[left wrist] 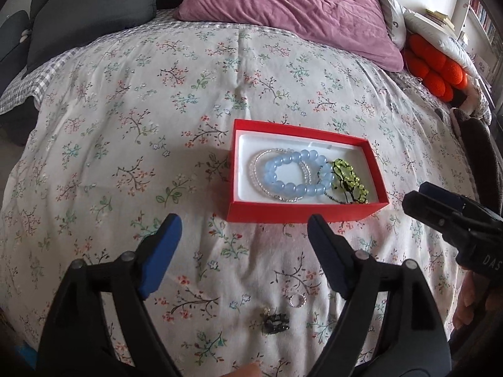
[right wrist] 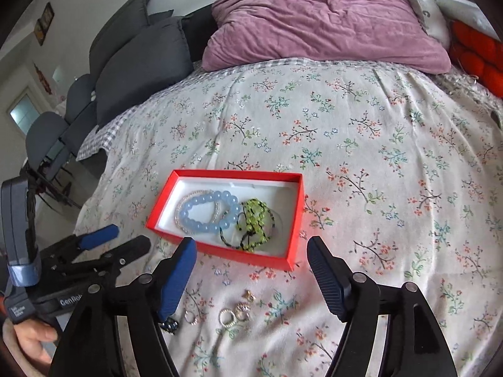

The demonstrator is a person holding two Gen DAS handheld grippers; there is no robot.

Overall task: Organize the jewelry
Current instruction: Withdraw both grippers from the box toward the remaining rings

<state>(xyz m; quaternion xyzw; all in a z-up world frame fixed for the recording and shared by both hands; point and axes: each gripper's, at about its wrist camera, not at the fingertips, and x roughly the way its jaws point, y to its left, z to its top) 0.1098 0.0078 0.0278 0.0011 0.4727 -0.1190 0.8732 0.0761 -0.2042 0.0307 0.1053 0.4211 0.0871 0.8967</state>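
A red box with a white lining lies on the floral bedspread. It holds a blue bead bracelet, a clear bead bracelet and a green bead bracelet. Several small rings lie loose on the bedspread in front of the box, with a silver ring and a dark ring. My left gripper is open and empty above them. My right gripper is open and empty, just short of the box.
A purple pillow lies at the head of the bed. Grey cushions are at the left, an orange knitted cushion at the right. The right gripper shows at the left wrist view's right edge.
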